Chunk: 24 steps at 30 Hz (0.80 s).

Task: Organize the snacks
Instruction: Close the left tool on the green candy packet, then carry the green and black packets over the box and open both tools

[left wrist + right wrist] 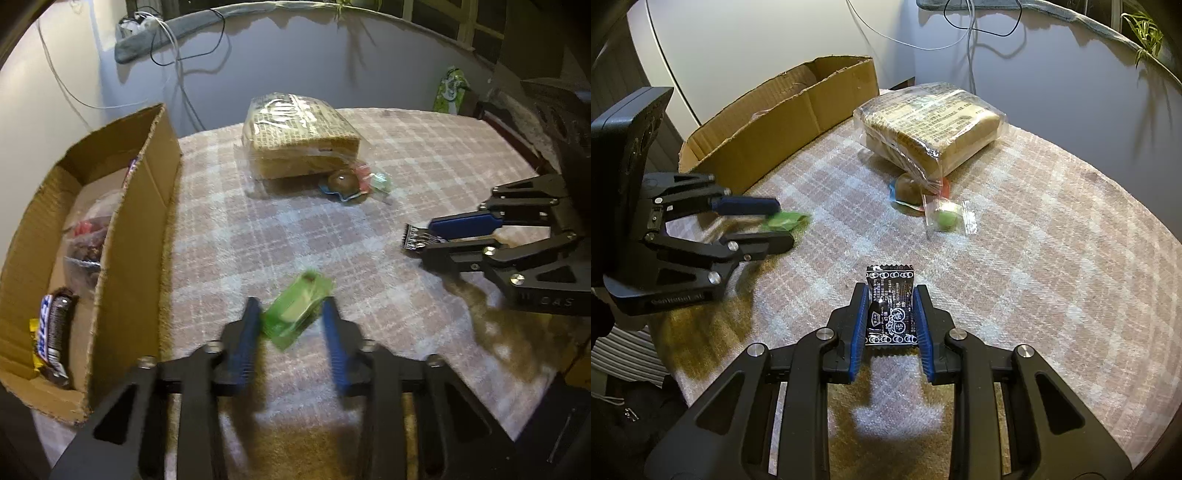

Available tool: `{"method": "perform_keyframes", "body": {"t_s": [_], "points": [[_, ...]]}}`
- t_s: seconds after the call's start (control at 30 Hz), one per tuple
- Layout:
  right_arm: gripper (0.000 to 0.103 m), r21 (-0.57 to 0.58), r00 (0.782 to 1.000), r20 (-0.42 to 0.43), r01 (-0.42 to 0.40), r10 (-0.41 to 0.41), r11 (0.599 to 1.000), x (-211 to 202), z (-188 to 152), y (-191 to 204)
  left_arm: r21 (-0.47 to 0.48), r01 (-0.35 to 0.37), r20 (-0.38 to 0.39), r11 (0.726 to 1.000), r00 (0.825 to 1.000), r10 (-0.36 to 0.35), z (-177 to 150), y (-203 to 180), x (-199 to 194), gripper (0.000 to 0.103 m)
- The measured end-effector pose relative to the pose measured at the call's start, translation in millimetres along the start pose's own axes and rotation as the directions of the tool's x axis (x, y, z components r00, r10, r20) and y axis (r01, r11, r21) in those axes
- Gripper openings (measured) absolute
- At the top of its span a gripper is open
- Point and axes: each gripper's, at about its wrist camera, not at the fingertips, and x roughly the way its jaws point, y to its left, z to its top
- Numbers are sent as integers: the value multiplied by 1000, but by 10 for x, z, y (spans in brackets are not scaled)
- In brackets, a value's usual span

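In the left wrist view my left gripper (pixel 291 306) has a small green candy packet (pixel 295 314) between its blue pads, which touch it on both sides just above the checked cloth (pixel 258 229). The right wrist view shows the same gripper (pixel 783 221) beside the cardboard box (pixel 783 122). My right gripper (pixel 891 295) is shut on a black candy packet (pixel 890 299) held upright over the cloth; it shows at the right as well (pixel 417 240). The open box (pixel 147 177) stands at the left with a chocolate bar (pixel 55 332) and a clear snack bag (pixel 88 236) inside.
A wrapped bread loaf (pixel 299 136) (pixel 931 122) lies at the back of the table. In front of it sit a brown round sweet (pixel 343 182) and a clear-wrapped green candy (pixel 945 218). A green bag (pixel 450 88) stands far right. Cables hang on the wall behind.
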Motion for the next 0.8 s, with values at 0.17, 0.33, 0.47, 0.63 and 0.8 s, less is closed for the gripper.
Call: {"method": "perform_keyframes", "body": {"t_s": [0.17,0.33,0.47,0.63,0.8], "points": [[26,1,1000,2,0,0,1000,-3,2,-3,24,-11,7,1000,1000,10,-3,-89,-5,9],[26,-2,1000,2,3,-3,1000,-10,2,-5,-4,-9,17,1000,1000,9,16,-54,4,4],[25,5,1000,10,1,-1,1000,-26,5,-17,-34,-4,30,999,1000,5,4,-17,-9,4],[25,9,1000,28,-4,4,1000,-93,11,-31,-63,7,51,998,999,-4,5,20,-55,4],[25,7,999,46,-2,2,1000,-178,46,-15,-84,15,82,996,997,-8,4,59,-155,4]]}}
